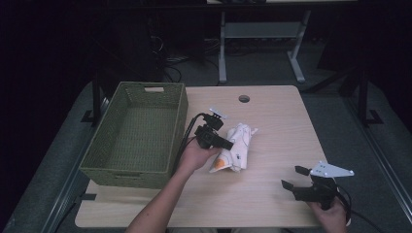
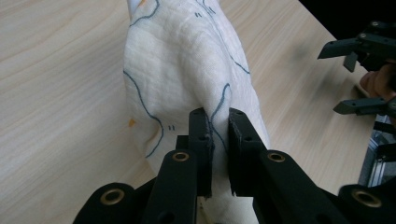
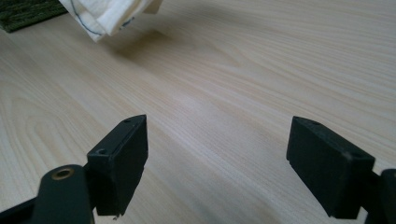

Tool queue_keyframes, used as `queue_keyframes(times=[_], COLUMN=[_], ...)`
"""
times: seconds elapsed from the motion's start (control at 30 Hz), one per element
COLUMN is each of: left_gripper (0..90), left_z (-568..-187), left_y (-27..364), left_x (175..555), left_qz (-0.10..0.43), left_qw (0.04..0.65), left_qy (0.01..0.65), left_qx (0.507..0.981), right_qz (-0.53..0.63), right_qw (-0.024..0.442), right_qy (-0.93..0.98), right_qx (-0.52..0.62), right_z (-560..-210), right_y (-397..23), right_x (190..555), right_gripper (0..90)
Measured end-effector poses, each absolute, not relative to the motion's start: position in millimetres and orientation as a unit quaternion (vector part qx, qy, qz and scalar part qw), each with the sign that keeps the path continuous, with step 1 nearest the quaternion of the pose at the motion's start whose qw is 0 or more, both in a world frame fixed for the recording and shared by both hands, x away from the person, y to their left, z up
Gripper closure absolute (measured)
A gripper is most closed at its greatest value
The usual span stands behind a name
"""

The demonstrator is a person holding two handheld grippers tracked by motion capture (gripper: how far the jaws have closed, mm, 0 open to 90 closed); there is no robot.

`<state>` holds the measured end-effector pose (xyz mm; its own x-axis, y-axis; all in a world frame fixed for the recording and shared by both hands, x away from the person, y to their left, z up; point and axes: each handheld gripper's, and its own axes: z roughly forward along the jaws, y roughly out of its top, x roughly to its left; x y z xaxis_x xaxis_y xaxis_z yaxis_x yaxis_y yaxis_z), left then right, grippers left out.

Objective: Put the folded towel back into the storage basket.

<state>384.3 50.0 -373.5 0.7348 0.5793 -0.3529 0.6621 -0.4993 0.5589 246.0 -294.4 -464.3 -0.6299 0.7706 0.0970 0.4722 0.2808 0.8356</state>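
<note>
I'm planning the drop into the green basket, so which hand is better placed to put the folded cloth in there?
Left. The left gripper is shut on the cloth beside the green basket; the right gripper is open, apart at the table's near corner.

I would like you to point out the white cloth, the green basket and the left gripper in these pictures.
white cloth [image 2: 187, 65]: left gripper view, on its upper folded surface.
green basket [image 1: 180, 112]: high view, on its right woven wall.
left gripper [image 2: 220, 135]: left gripper view, between the fingertips pinching the cloth.
</note>
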Motion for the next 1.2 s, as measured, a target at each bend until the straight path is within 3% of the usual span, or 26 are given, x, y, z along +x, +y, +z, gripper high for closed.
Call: queue_keyframes(times=[1.2], left_gripper=[82.2], left_z=[-323.9], left_y=[108.2], left_x=[381.9], left_qz=[-0.067], left_qw=[0.396], left_qy=[0.359], left_qx=[0.843], right_qz=[0.445], right_qw=[0.172], right_qy=[0.777], right_qx=[0.41], right_z=[-466.8], right_y=[-295.3], right_x=[247.9], right_gripper=[20.1])
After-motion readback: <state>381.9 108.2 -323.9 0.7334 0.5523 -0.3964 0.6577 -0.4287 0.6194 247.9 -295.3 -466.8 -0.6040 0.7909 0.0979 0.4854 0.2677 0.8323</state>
